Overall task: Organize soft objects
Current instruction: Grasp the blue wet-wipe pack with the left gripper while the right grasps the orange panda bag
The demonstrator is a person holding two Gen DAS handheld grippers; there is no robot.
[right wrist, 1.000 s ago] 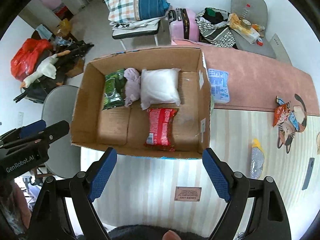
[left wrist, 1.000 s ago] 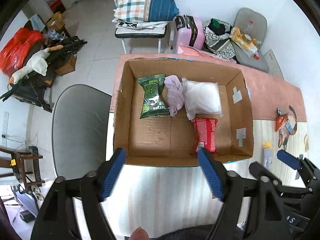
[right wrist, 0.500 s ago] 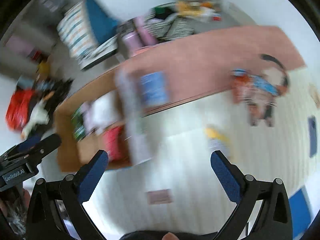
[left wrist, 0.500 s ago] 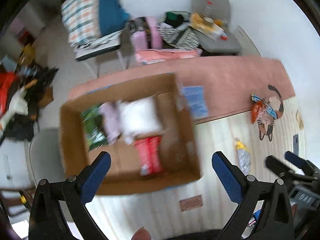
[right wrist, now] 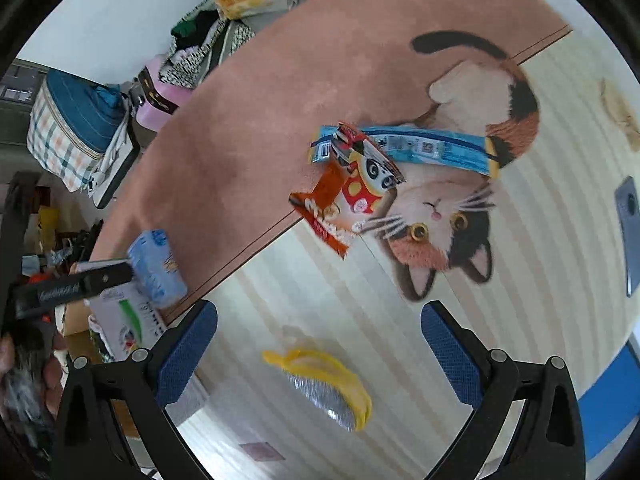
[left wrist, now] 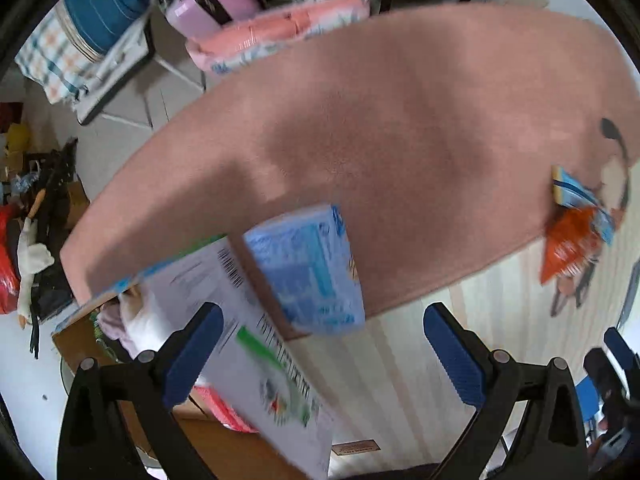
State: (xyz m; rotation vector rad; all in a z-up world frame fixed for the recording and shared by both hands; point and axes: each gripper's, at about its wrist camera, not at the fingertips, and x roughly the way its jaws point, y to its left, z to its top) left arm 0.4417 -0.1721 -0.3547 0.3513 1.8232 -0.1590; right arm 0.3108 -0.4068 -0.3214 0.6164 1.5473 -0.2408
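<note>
A light blue soft pack point(left wrist: 306, 268) lies on the pink mat beside the cardboard box point(left wrist: 240, 364); it also shows in the right wrist view point(right wrist: 158, 268). My left gripper point(left wrist: 320, 360) is open and empty, hovering just short of the pack, over the box's right wall. My right gripper point(right wrist: 318, 354) is open and empty above a yellow and silver packet point(right wrist: 324, 386). An orange snack bag point(right wrist: 340, 208) and a long blue packet point(right wrist: 420, 148) lie on the cat picture beyond it. The box holds a white bag point(left wrist: 144, 320) and a red pack point(left wrist: 220, 404).
The pink mat point(left wrist: 400, 120) covers the far half of the table, the striped mat point(right wrist: 360, 300) the near half. A dark phone point(right wrist: 630, 216) lies at the right. A chair with a checked bag point(right wrist: 72, 128) and a pink suitcase point(left wrist: 208, 0) stand beyond the table.
Both grippers have swung to the right, away from the box's inside. The left now faces the blue pack, the right the snack packets. Both stay open.
</note>
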